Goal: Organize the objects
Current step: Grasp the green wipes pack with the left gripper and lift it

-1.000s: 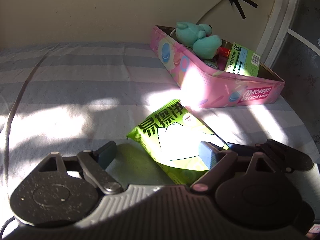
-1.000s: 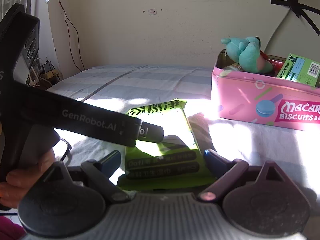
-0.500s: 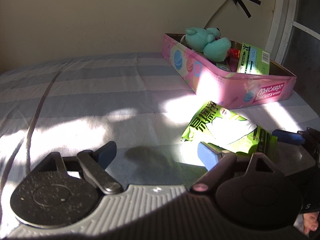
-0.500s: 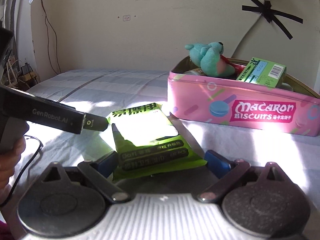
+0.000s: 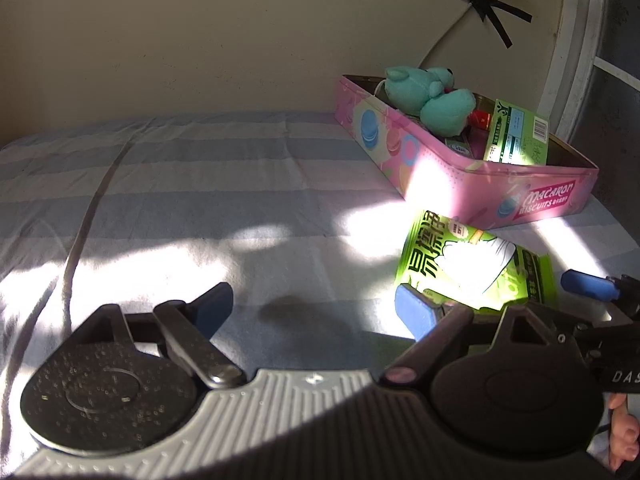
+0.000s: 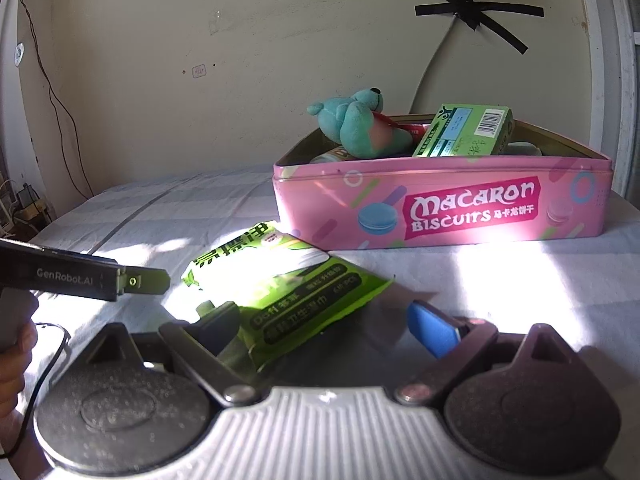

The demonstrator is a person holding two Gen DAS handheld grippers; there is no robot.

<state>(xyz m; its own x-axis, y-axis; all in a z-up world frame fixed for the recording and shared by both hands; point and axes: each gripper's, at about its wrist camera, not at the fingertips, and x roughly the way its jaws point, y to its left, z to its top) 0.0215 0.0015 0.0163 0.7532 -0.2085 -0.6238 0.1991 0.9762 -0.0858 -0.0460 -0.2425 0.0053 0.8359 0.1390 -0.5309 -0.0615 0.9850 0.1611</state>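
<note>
A green pack of wipes (image 6: 288, 284) lies flat on the striped bedsheet, just in front of a pink Macaron Biscuits tin (image 6: 440, 208). My right gripper (image 6: 324, 324) straddles the pack's near end, and its jaws are closing. The left finger overlaps the pack's corner; the blue right pad stands clear of it. My left gripper (image 5: 314, 308) is open over bare sheet, left of the pack (image 5: 472, 264), with nothing between its fingers. Inside the tin (image 5: 460, 184) sit a teal plush toy (image 5: 424, 100) and a green box (image 5: 516, 136).
The bed runs back to a cream wall (image 6: 200, 80). A white window frame (image 5: 576, 60) stands at the right behind the tin. Cables and a power strip (image 6: 28, 204) lie off the bed's left edge. A hand (image 6: 16, 352) holds the left gripper's handle.
My left gripper has drawn away to the left, off the pack. My right gripper has swung round and rolled, now facing the tin's long side with the pack between its fingers.
</note>
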